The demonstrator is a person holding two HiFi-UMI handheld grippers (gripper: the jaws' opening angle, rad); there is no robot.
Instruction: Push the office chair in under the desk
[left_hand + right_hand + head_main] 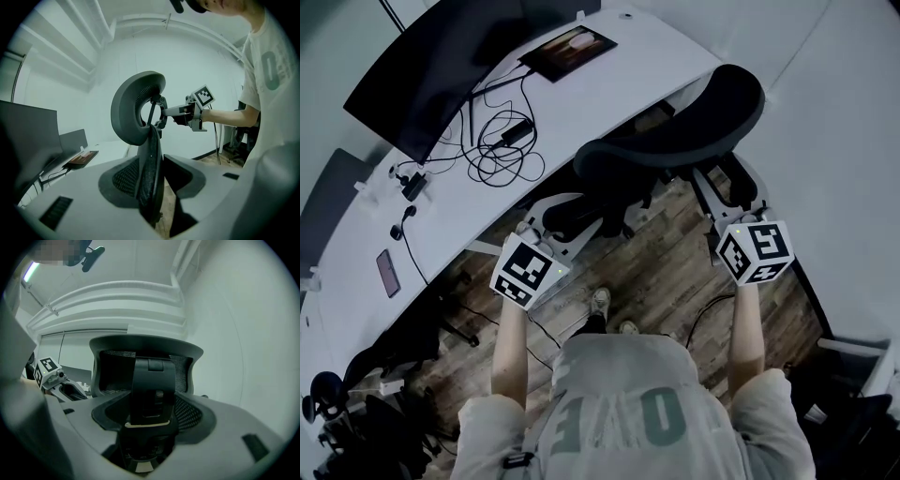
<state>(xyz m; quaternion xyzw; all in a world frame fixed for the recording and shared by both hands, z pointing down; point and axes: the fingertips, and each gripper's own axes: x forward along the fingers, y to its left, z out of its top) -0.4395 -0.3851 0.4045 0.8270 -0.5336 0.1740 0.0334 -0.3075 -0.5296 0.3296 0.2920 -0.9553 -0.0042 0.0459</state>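
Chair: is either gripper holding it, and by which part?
Both seem to. The left gripper has its jaws on the side edge of the chair backrest; the right gripper has its jaws on the spine behind it.

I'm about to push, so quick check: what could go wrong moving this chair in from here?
The left gripper pinches only the thin backrest edge, so it may slip or swivel the chair. The right gripper clamps the rear spine up high; pushing there could tilt the back rather than roll it. A cable on the floor beside the chair might snag it.
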